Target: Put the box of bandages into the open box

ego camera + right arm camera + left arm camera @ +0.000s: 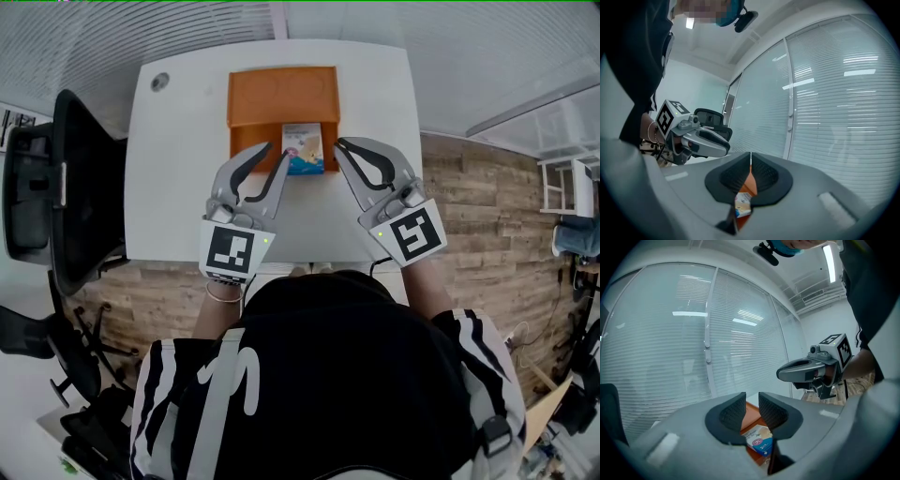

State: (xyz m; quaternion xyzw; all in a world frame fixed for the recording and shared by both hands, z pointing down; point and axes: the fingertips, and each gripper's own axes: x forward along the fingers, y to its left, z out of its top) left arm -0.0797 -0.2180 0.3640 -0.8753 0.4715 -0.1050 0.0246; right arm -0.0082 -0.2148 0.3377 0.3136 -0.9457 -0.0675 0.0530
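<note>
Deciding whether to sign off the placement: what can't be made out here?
Head view: whether the bandage box lies flat in the orange box or leans on its near wall; too small to tell.
Gripper views: the left gripper and right gripper hide most of both boxes behind their own jaws.
Print on the bandage box: too small in every view.

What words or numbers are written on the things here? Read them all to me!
No text here can be read for sure.
Box of bandages: colourful print, too small and blurred to read.
Left marker cube: black-and-white square pattern, no letters.
Right marker cube: the same kind of pattern, no letters.
Orange open box: no writing shows.
</note>
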